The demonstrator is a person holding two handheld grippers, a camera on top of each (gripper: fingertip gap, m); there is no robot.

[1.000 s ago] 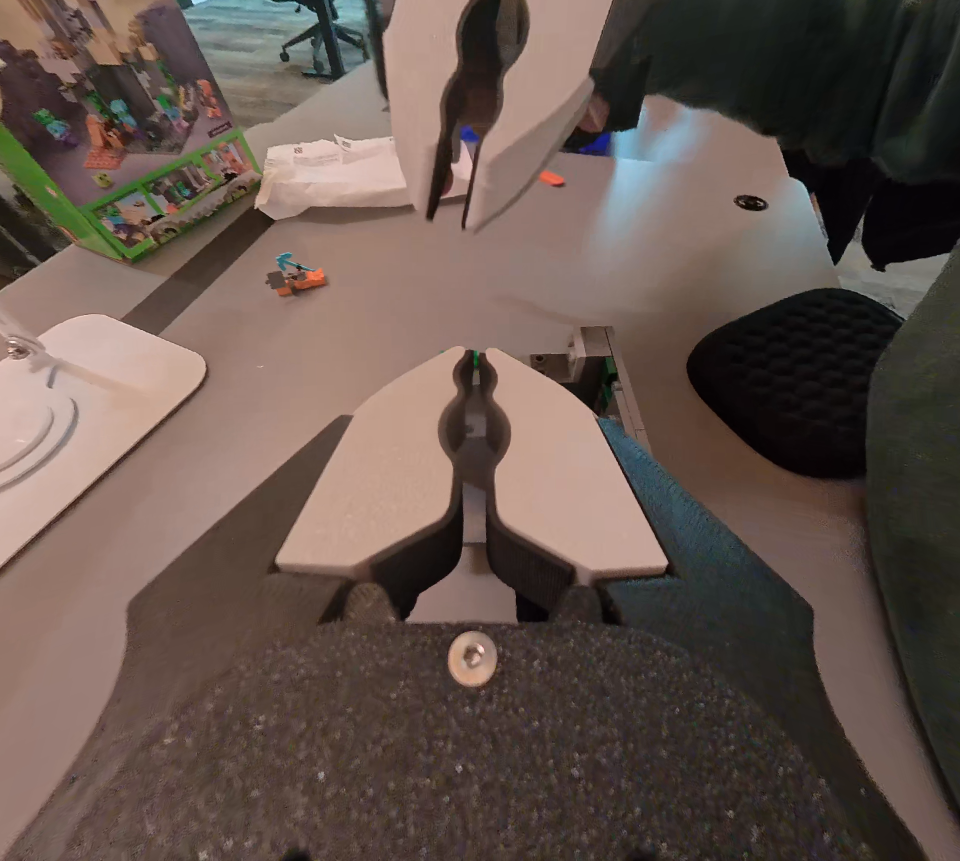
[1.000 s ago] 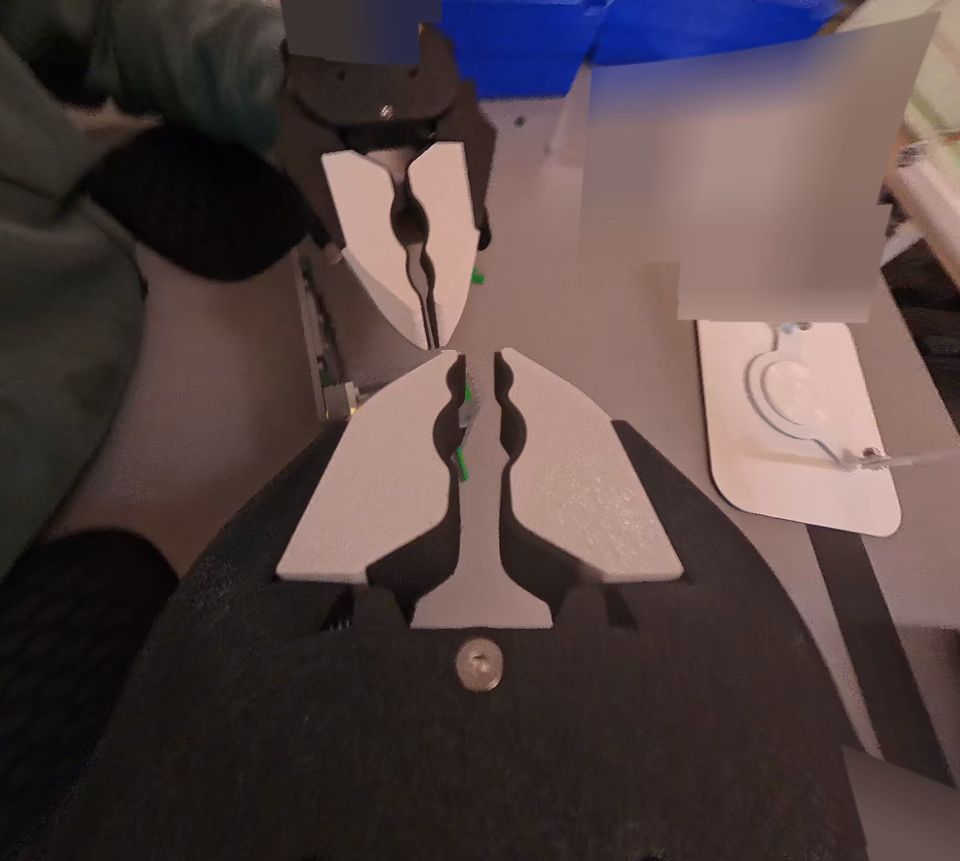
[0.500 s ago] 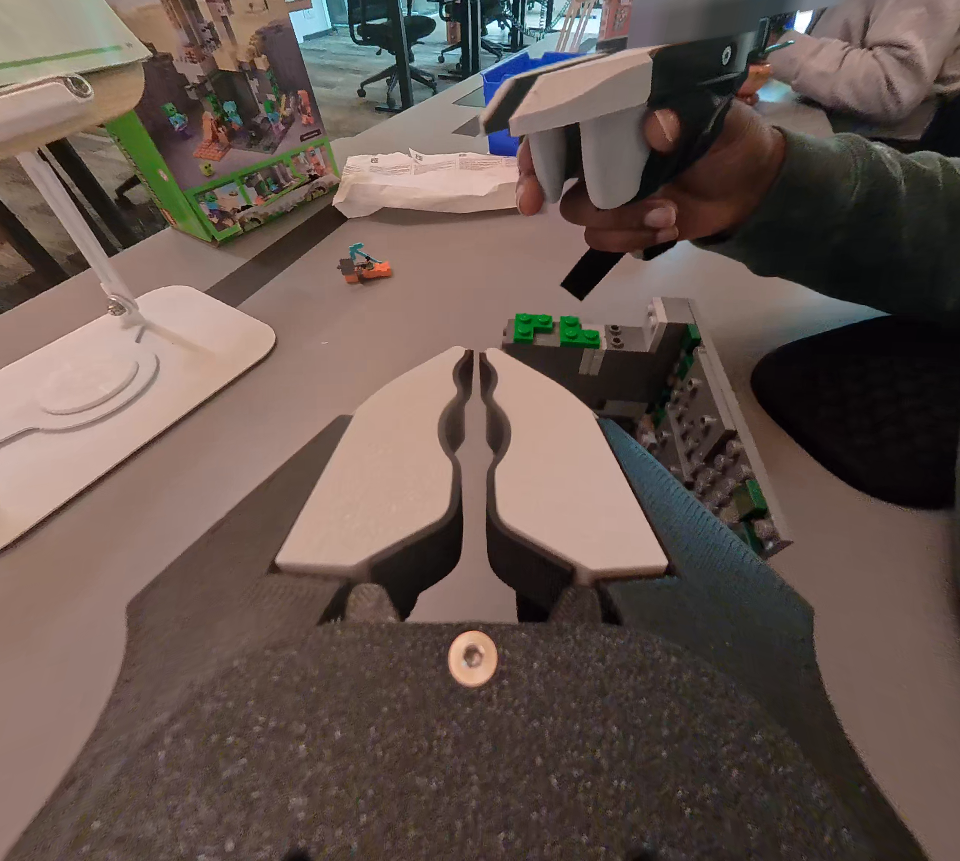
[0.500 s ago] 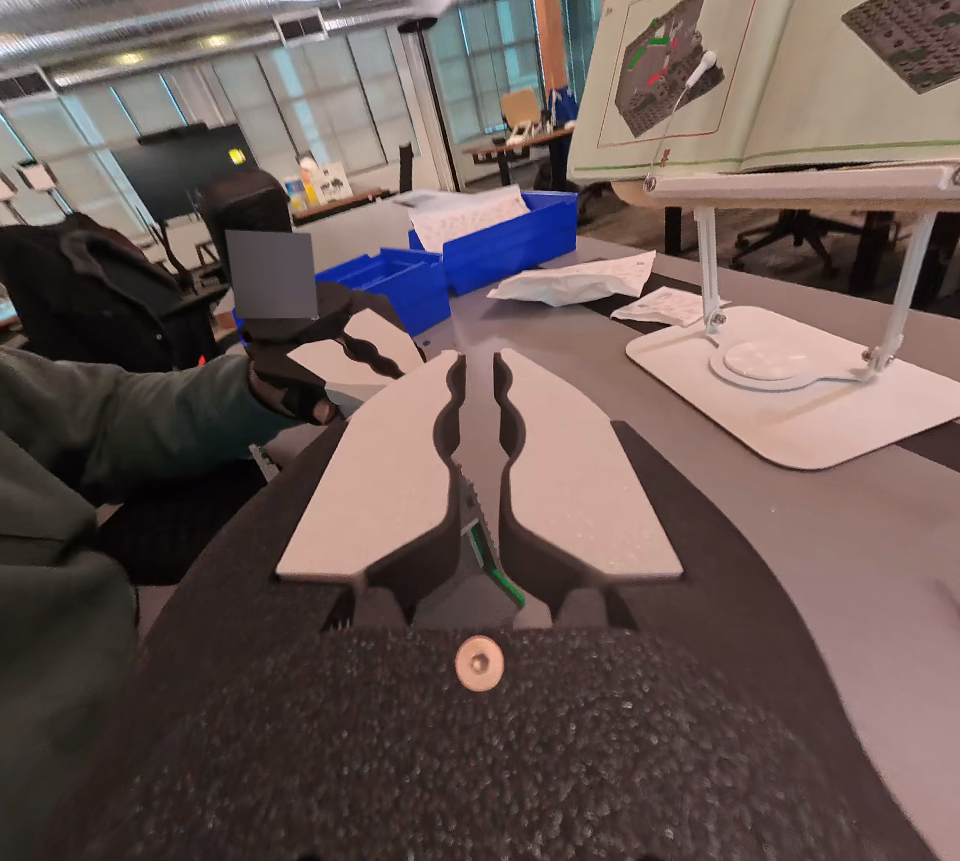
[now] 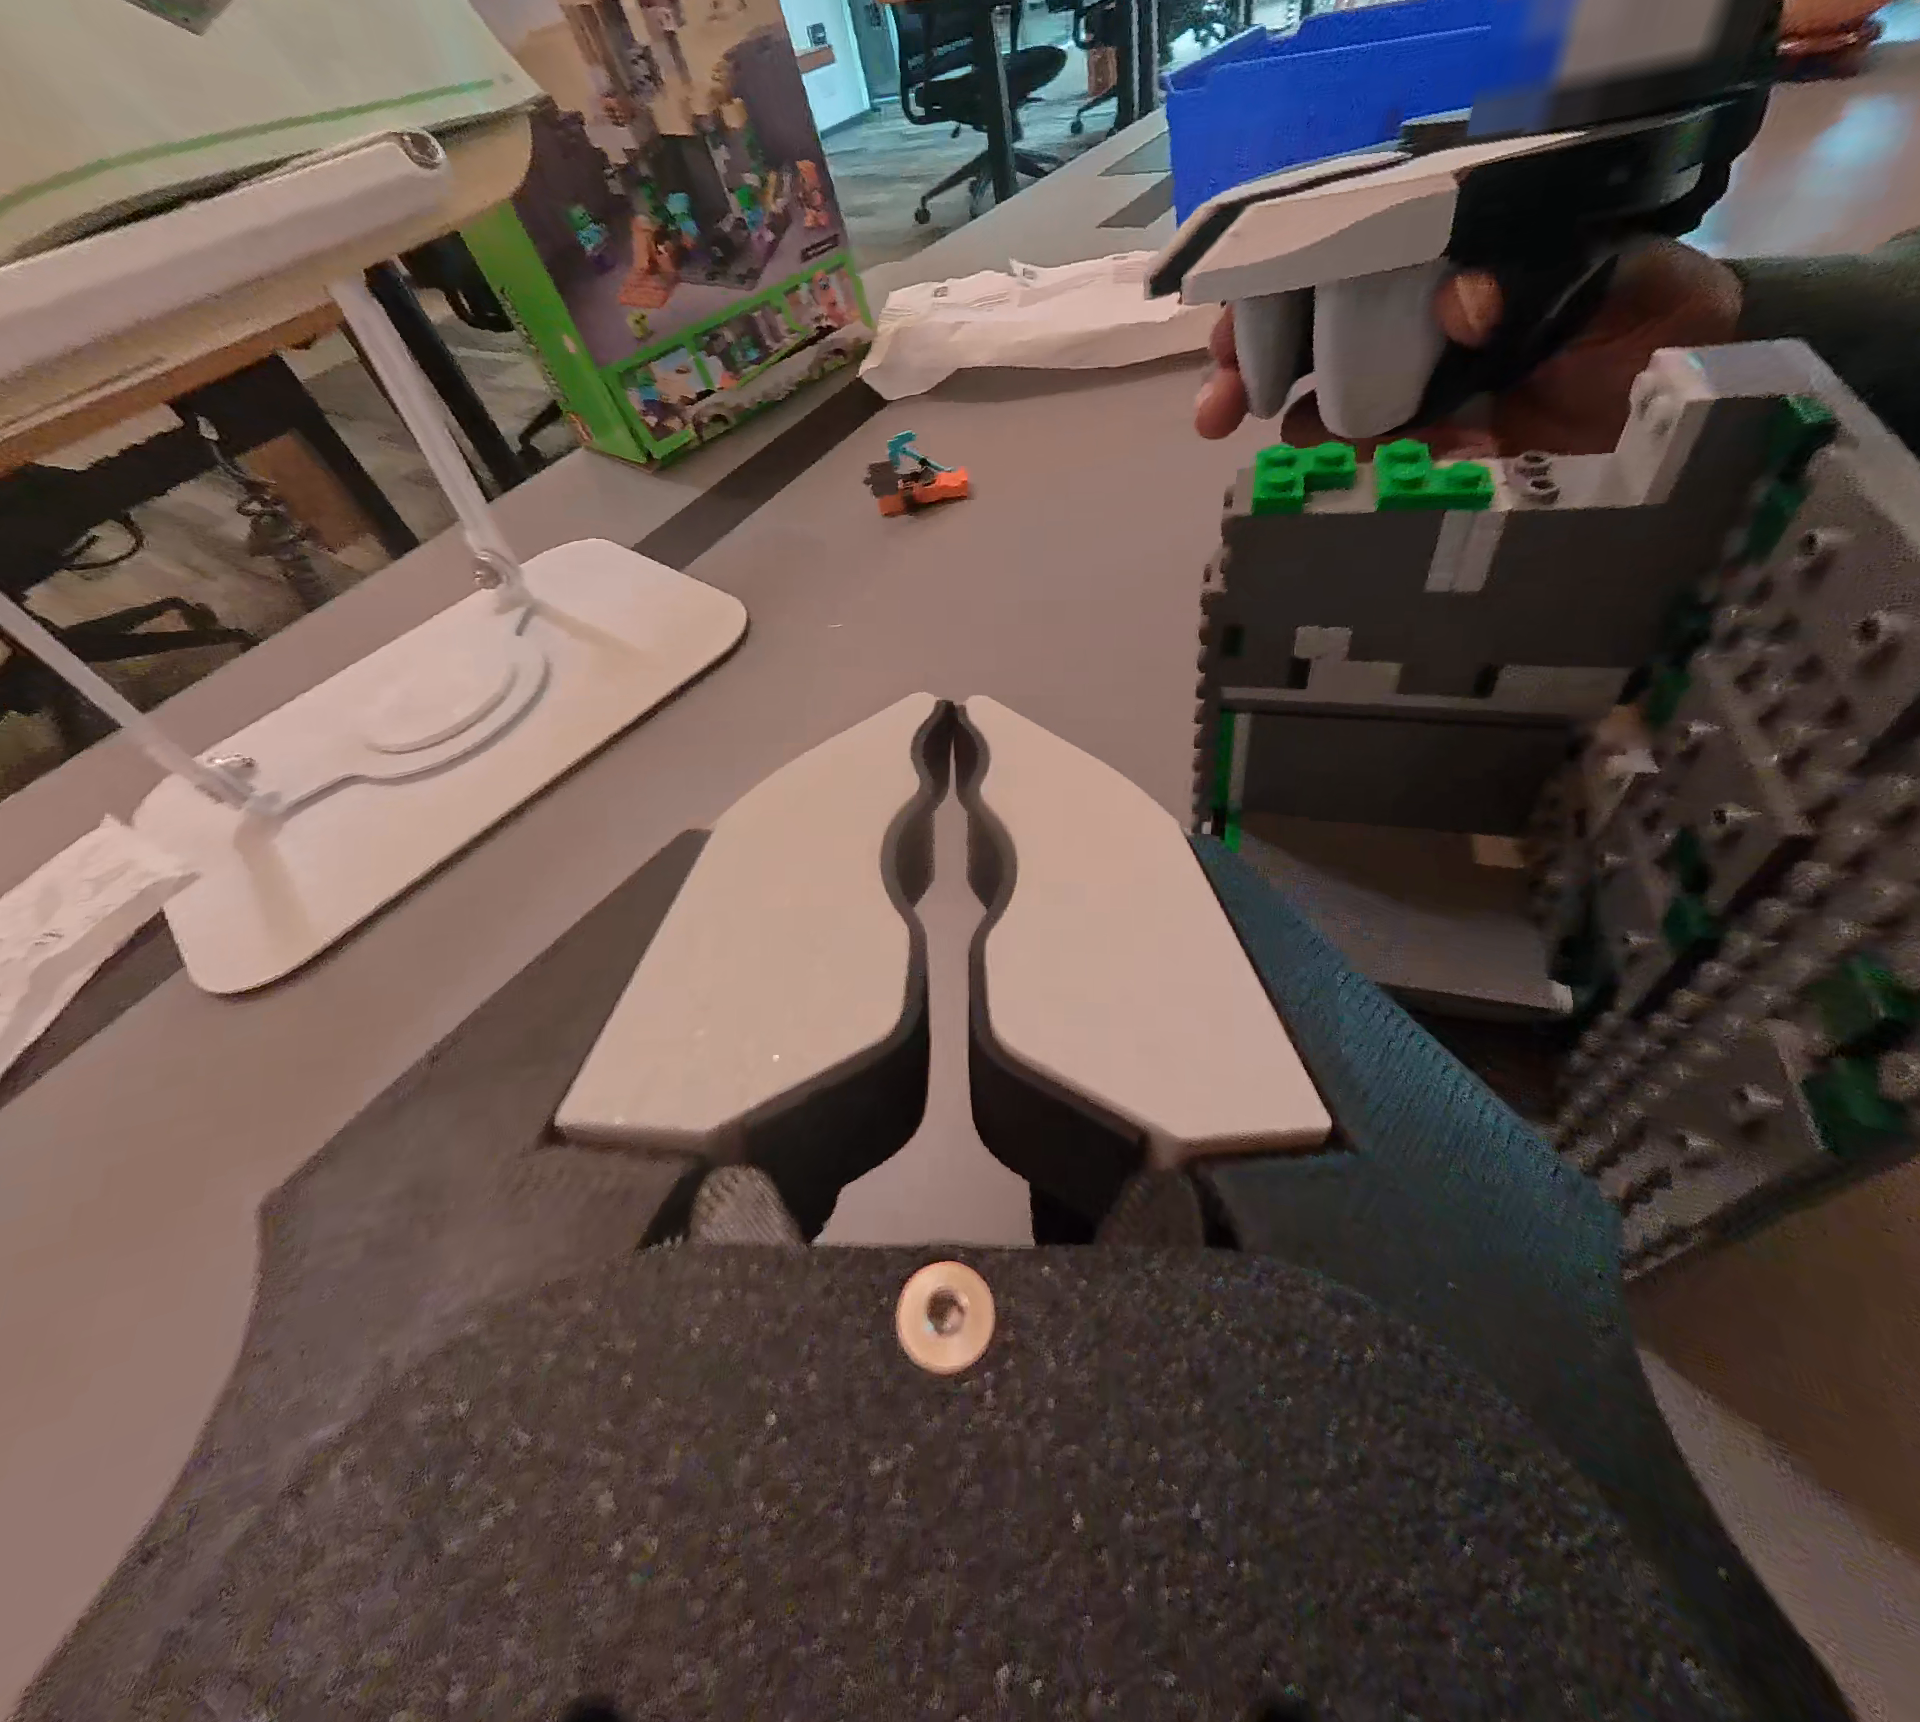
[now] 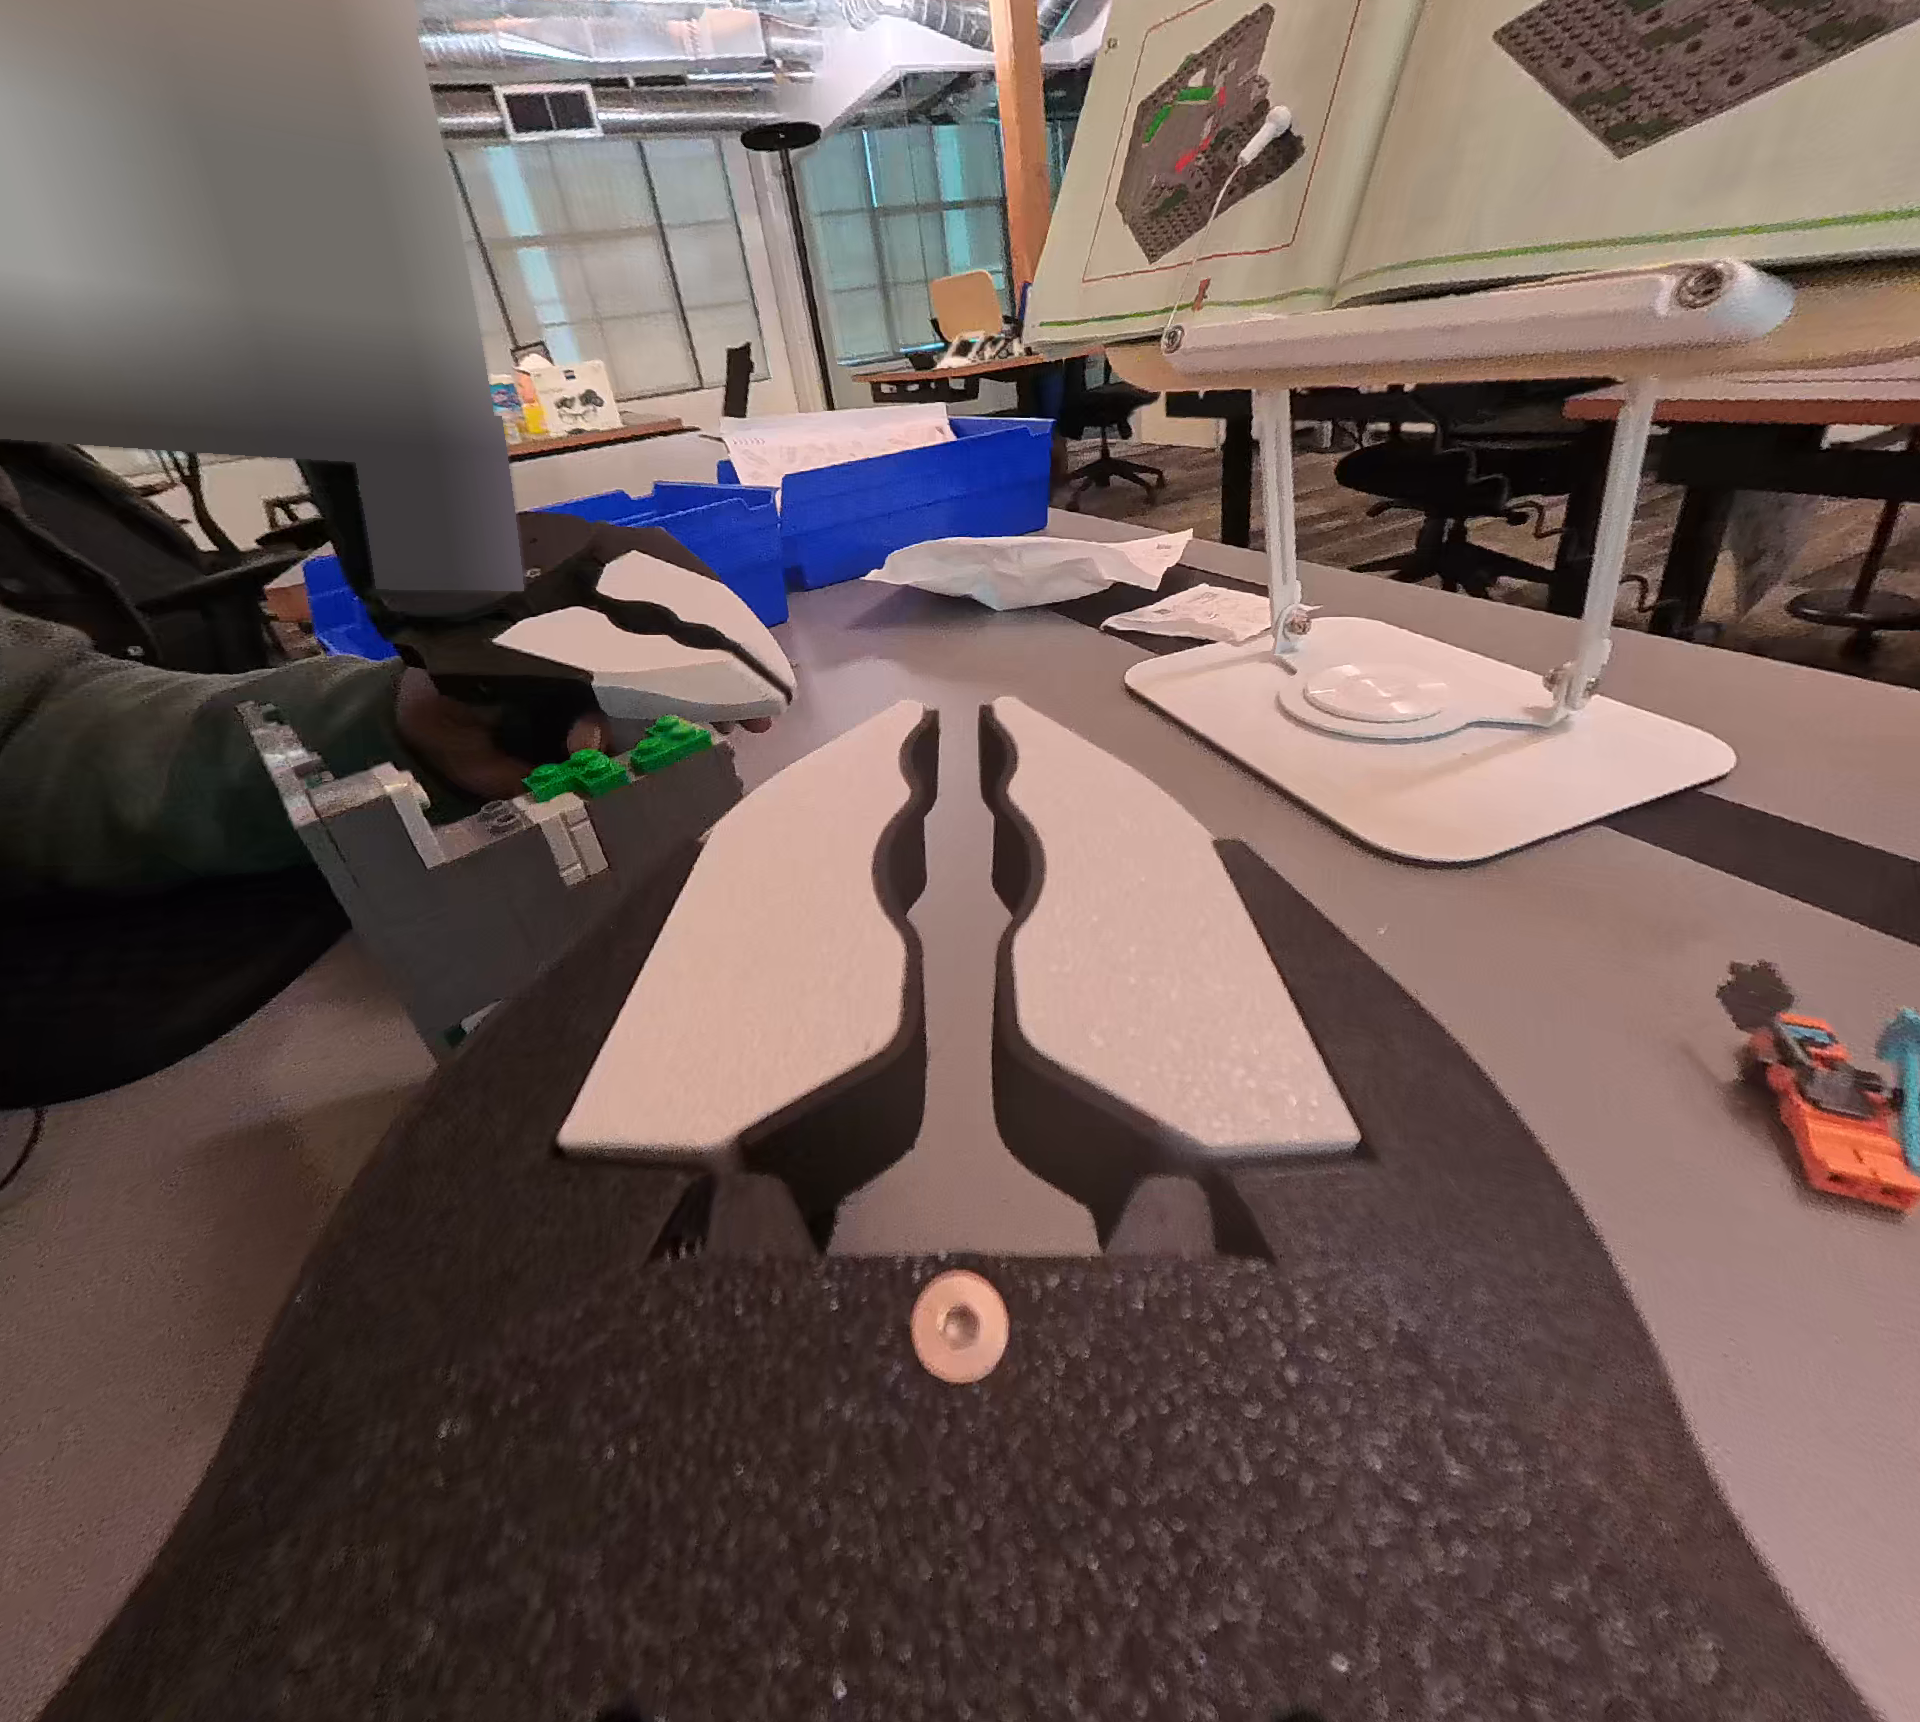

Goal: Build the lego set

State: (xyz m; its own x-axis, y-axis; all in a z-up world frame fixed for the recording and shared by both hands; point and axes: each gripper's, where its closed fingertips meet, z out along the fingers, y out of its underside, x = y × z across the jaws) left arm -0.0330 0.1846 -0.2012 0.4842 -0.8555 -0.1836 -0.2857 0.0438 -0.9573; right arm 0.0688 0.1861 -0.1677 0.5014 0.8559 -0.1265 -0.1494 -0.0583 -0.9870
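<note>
A grey lego build (image 5: 1455,633) with green plates (image 5: 1371,472) on top stands on the grey table (image 5: 987,592), to the right of my left gripper (image 5: 951,711). The left gripper is shut and empty. In the right wrist view it (image 6: 777,685) hovers just above the build (image 6: 468,893) and its green plates (image 6: 623,763). My right gripper (image 6: 956,716) has its fingers parted by a narrow gap with nothing between them. In the left wrist view it (image 5: 1164,280) is held in a hand behind the build.
A small orange and teal lego figure (image 5: 920,483) lies on the table, also in the right wrist view (image 6: 1839,1111). A white book stand (image 6: 1423,737) holds the open instruction book (image 6: 1455,62). The lego box (image 5: 675,218), white bags (image 5: 1039,311) and blue bins (image 6: 904,488) stand farther back.
Both grippers have swung up from pointing at each other over the table to looking across it. The thin green piece seen between the right fingers no longer shows. The left stays shut.
</note>
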